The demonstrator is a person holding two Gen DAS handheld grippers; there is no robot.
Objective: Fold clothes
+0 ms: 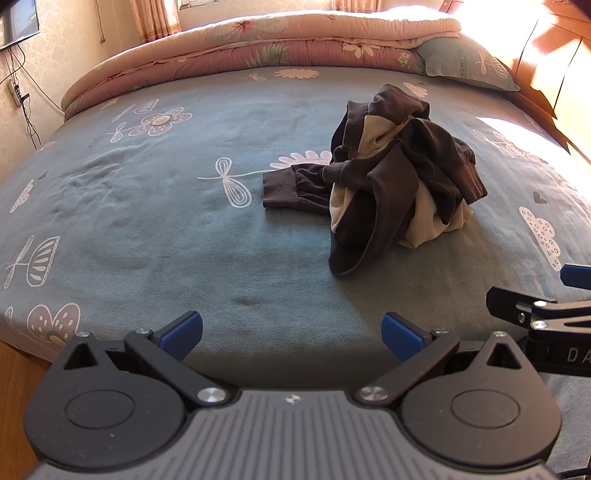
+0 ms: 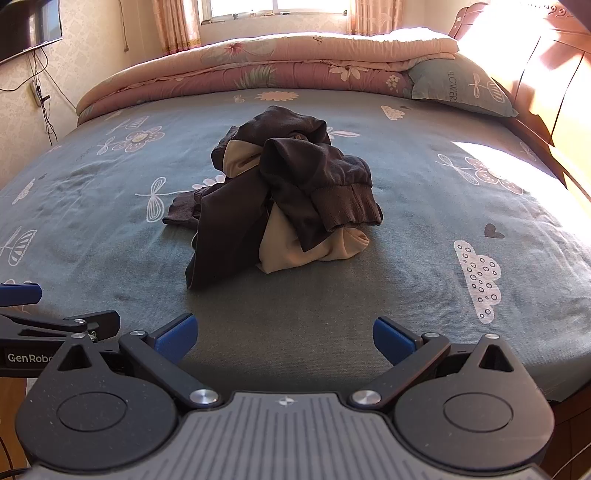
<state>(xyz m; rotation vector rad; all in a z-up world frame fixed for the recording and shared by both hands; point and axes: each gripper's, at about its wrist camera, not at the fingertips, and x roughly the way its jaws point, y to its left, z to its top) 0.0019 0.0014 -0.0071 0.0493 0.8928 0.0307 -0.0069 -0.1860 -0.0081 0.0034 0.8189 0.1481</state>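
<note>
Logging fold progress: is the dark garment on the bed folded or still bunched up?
Bunched up. The dark garment sits in a crumpled heap, cream lining exposed and one ribbed cuff trailing onto the bed sheet.

Bed (image 2: 424, 206) w/ blue floral sheet; folded pink quilt (image 2: 258, 70) along far edge, pillow (image 2: 458, 86) at far right corner. TV (image 2: 29, 27) on left wall.

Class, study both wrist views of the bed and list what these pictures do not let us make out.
- Crumpled garment: both views; its own folds hide its type and how many pieces it is.
- Right tongs: left wrist view; cut off by the right edge.
- Television: both views; cropped by the top-left corner.
- Headboard: both views; washed out by sun glare.
</note>
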